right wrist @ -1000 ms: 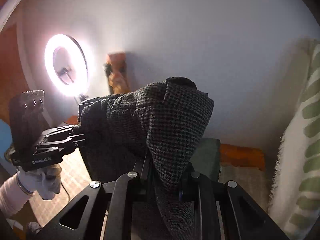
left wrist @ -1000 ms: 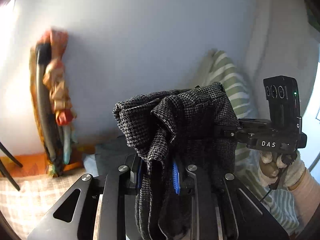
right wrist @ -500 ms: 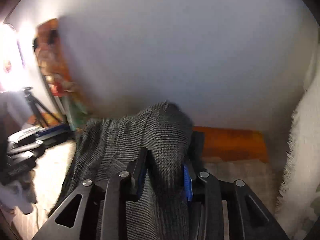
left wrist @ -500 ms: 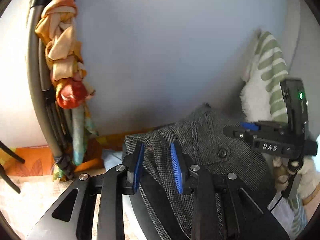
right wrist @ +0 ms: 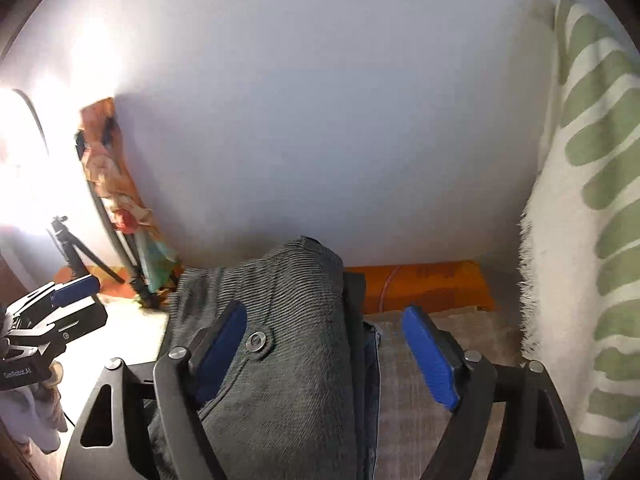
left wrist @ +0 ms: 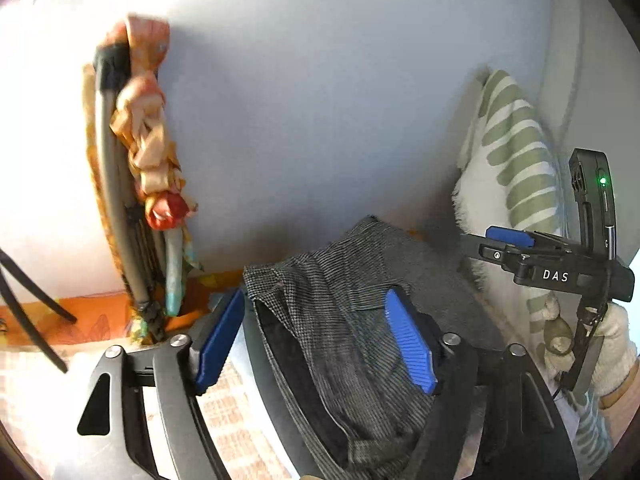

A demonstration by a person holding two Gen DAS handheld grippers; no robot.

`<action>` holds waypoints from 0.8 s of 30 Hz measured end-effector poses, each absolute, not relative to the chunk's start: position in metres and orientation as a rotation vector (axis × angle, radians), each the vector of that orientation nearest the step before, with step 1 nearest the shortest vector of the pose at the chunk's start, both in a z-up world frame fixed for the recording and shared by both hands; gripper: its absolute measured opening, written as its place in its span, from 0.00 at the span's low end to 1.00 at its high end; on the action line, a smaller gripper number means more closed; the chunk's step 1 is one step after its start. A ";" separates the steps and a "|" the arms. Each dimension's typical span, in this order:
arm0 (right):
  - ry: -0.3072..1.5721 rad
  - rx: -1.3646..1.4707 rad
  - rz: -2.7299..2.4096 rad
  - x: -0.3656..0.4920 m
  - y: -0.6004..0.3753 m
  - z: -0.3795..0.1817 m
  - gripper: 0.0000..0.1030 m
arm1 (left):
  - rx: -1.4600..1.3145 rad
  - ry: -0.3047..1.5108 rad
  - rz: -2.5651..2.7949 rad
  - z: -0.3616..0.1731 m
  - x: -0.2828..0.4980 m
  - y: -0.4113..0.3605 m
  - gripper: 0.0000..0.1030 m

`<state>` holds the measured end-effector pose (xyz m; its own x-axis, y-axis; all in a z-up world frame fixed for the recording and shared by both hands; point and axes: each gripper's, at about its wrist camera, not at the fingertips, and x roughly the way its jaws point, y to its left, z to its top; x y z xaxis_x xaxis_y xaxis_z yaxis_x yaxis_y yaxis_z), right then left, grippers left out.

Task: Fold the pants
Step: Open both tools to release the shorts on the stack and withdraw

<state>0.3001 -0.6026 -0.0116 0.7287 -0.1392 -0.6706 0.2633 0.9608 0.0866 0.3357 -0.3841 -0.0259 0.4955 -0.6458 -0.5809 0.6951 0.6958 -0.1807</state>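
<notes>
The grey checked pants lie in a heap on the surface in front of the wall; in the right wrist view a metal button shows on them. My left gripper is open, its blue pads spread to either side of the cloth, holding nothing. My right gripper is open too, its left pad over the pants, its right pad over the bedding. Each gripper shows in the other's view: the right one at the right, the left one at the far left.
A white and green striped blanket rises at the right. A tripod with orange cloth tied round it leans on the wall at the left. A bright ring light glares at the far left. An orange bolster lies along the wall.
A second ago both grippers held the pants bunched up in the air. They came down, the pants were laid on the surface, and both grippers opened and let go.
</notes>
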 end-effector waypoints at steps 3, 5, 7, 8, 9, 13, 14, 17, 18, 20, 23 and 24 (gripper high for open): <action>0.699 0.177 -0.225 0.277 -0.593 0.006 0.83 | 0.086 0.647 -0.803 -0.012 0.320 -0.370 0.78; 0.687 0.175 -0.225 0.267 -0.585 0.015 0.85 | 0.085 0.637 -0.801 -0.005 0.314 -0.364 0.78; 0.671 0.171 -0.227 0.253 -0.577 0.024 0.88 | 0.095 0.620 -0.796 0.002 0.302 -0.358 0.78; 0.663 0.170 -0.224 0.246 -0.573 0.027 0.88 | 0.097 0.612 -0.794 0.007 0.295 -0.359 0.78; 0.654 0.165 -0.223 0.238 -0.567 0.031 0.89 | 0.093 0.608 -0.795 0.010 0.290 -0.355 0.78; 0.636 0.154 -0.220 0.207 -0.551 0.044 0.93 | 0.072 0.606 -0.798 0.020 0.266 -0.343 0.78; 0.631 0.147 -0.220 0.199 -0.546 0.046 0.95 | 0.070 0.603 -0.796 0.021 0.259 -0.340 0.78; 0.611 0.120 -0.233 0.177 -0.531 0.052 1.00 | 0.076 0.583 -0.796 0.026 0.236 -0.332 0.78; 0.608 0.114 -0.233 0.170 -0.527 0.054 1.00 | 0.080 0.578 -0.795 0.028 0.229 -0.329 0.78; 0.606 0.102 -0.230 0.155 -0.515 0.057 1.00 | 0.081 0.573 -0.803 0.030 0.214 -0.323 0.78; 0.590 0.089 -0.237 0.133 -0.499 0.058 1.00 | 0.054 0.574 -0.811 0.029 0.195 -0.309 0.78; 0.587 0.083 -0.240 0.124 -0.493 0.058 1.00 | 0.050 0.575 -0.807 0.027 0.188 -0.304 0.78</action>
